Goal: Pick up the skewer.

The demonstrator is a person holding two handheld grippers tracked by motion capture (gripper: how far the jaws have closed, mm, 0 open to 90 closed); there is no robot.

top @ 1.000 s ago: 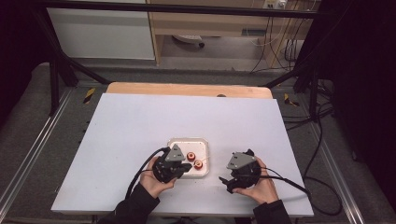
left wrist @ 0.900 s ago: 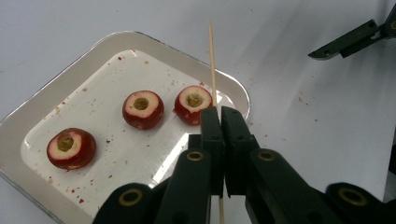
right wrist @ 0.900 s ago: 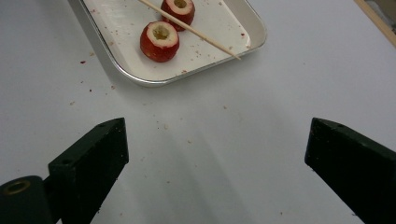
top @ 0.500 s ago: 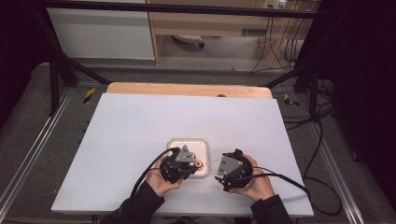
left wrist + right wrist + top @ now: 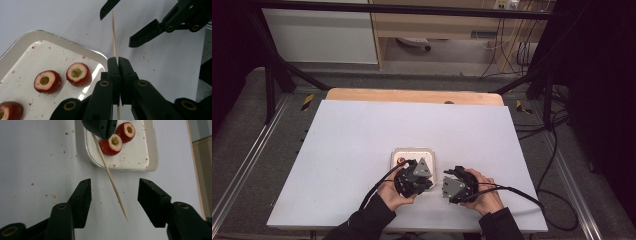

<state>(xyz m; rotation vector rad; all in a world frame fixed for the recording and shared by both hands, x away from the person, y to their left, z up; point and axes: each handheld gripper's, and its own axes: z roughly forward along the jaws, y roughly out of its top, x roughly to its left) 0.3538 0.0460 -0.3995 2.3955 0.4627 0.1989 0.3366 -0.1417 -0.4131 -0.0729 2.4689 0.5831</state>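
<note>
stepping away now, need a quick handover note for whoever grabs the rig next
Left hand-held gripper: shut on the wooden skewer, point aimed at the right one.
Right hand-held gripper: jaws have just been closing, not yet touching the skewer between them.
White tray: cored red fruit pieces lie in it, beside the left gripper.
Done: skewer picked up.
Left: nothing on the skewer yet; probably thread the fruit.

- Skewer point(image 5: 110, 177): pale tan wood, plain.
- Fruit pieces point(image 5: 78, 74): deep red skin, cream-white cut face, olive-yellow hollow at the core.
- Tray point(image 5: 22, 42): white, flecked with small red crumbs.
- Table point(image 5: 362, 130): pale lavender-grey sheet, with a light wooden strip along the far edge.
- Left gripper point(image 5: 117, 65) and right gripper point(image 5: 113, 195): black jaws with brass-coloured rivets.
</note>
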